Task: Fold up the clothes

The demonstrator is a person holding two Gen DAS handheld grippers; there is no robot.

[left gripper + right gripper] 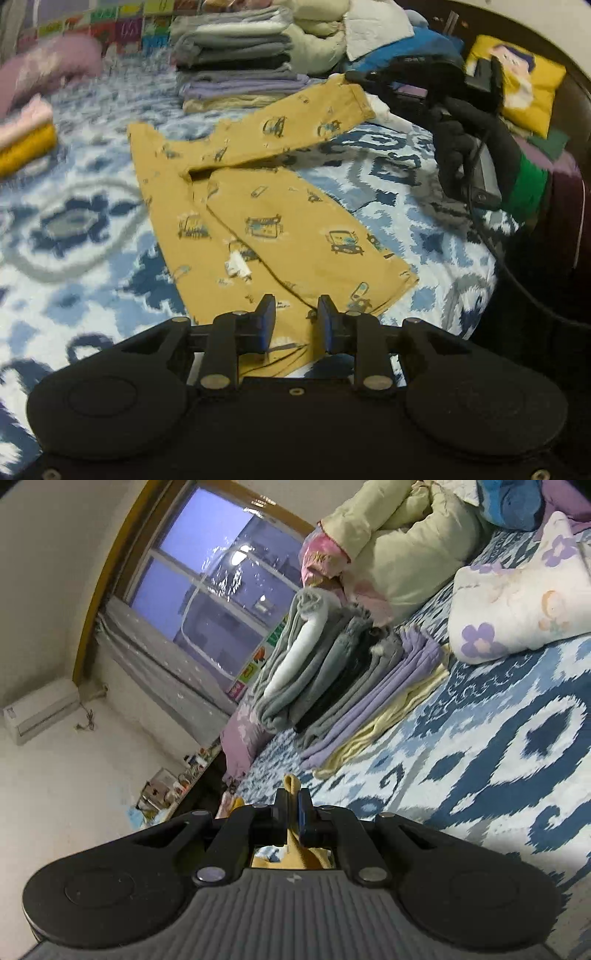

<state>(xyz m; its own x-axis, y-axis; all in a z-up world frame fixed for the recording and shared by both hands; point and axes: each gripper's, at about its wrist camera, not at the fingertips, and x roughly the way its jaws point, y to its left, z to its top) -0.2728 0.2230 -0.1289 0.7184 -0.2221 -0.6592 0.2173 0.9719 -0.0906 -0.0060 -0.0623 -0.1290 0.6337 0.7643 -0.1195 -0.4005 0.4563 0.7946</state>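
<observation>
Left wrist view: a pair of mustard-yellow child's trousers printed with small cartoon vehicles lies on the blue-and-white patterned bed, 1 leg flat and running toward 6 o'clock, the other lifted off the cover toward 2 o'clock. The left gripper hangs over the near hem, its jaws released and parted, nothing pressed between them. At 2 o'clock the right gripper, carried by a black-gloved hand with a green cuff, pinches the raised leg's cuff. A stack of folded clothes at 12 o'clock and a small folded pile at 9 o'clock suggest much of the laundry is already done; this garment looks only at its 1st fold, with the leg not yet laid over its twin.

Right wrist view: the right gripper, rolled hard to one side and pointing nearly level across the bed, has its jaws clenched on a strip of the yellow trousers, which pokes up between them. The folded stack sits at 12 o'clock, a floral pillow at 2 o'clock, a window at 11 o'clock.
</observation>
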